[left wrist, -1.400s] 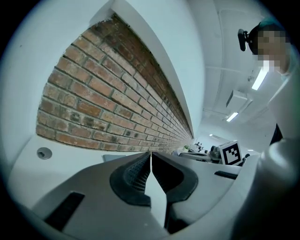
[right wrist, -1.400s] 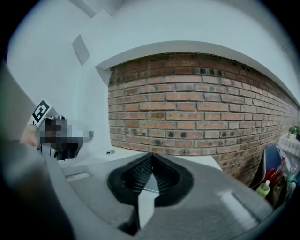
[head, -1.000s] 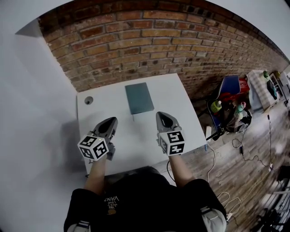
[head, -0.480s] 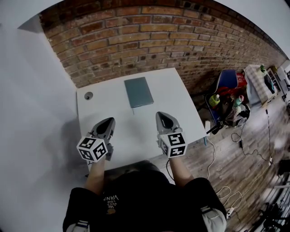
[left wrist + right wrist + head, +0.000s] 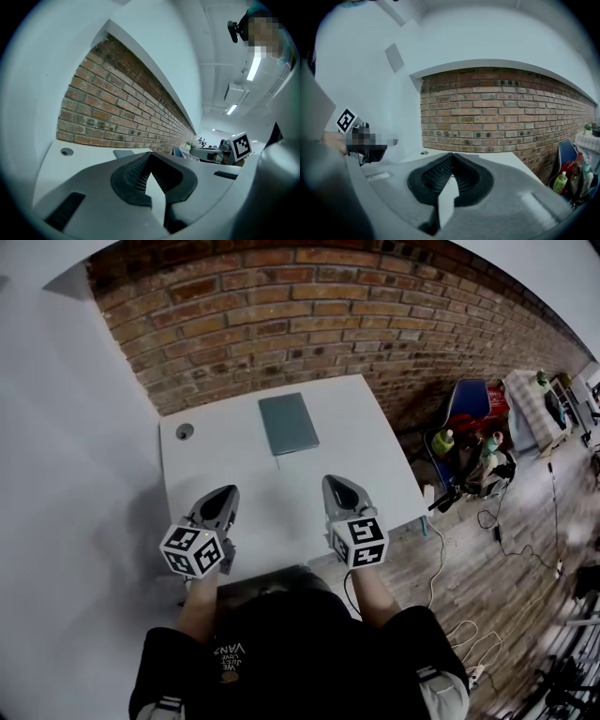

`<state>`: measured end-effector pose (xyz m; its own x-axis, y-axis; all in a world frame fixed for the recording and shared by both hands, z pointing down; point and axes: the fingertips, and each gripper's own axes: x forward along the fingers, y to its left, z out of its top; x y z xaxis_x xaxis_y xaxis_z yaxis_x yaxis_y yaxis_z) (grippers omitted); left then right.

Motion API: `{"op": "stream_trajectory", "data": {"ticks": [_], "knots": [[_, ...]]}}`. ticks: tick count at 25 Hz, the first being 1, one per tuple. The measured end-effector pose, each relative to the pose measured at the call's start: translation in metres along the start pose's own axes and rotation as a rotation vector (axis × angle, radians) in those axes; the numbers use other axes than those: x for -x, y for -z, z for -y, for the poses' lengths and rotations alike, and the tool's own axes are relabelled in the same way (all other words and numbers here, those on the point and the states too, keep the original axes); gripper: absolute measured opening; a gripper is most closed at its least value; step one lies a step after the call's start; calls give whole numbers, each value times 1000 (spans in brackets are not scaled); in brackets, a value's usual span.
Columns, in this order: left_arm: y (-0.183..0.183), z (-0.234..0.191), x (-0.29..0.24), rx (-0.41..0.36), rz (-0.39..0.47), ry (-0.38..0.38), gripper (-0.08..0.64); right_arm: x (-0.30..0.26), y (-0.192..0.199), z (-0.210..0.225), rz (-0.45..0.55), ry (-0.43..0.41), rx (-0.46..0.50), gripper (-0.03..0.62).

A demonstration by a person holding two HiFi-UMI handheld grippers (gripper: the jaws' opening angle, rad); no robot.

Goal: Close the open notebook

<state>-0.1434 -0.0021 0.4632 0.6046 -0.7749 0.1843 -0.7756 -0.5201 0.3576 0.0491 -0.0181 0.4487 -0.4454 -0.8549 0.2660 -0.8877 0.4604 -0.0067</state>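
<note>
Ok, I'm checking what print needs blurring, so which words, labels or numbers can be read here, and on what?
"VANS": it probably reads so, seen upside down on the person's black shirt; the smaller yellow lines by it are too small to read.
Marker cubes: black-and-white square patterns, no letters.
Notebook: plain cover, no text visible.
Bottles by the chair: labels too small to read.

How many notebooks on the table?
1: a grey-green notebook, lying closed and flat on the far half of the white table, near the brick wall. Nothing there could hide another.
</note>
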Motion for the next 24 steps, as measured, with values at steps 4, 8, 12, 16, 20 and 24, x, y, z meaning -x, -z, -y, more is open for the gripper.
{"op": "stream_trajectory", "data": {"ticks": [4,8,12,16,20,24], "knots": [[2,2,5,-1,-1,5,8,3,1,-6,-7,-5,6,-3],[4,3,9,-1,-1,10,8,4,4,-10,-15,-4,10,-4],[4,3,10,-3,0,6,8,3,5,-13,-17,-8,12,-5],[7,3,13,-1,-2,0,8,4,9,-16,-24,-8,7,-5],[11,2,17,12,-7,-1,8,5,12,-17,-30,-6,3,-5],[11,0,19,17,-10,-6,8,5,13,-18,-32,-1,-3,-5]]}}
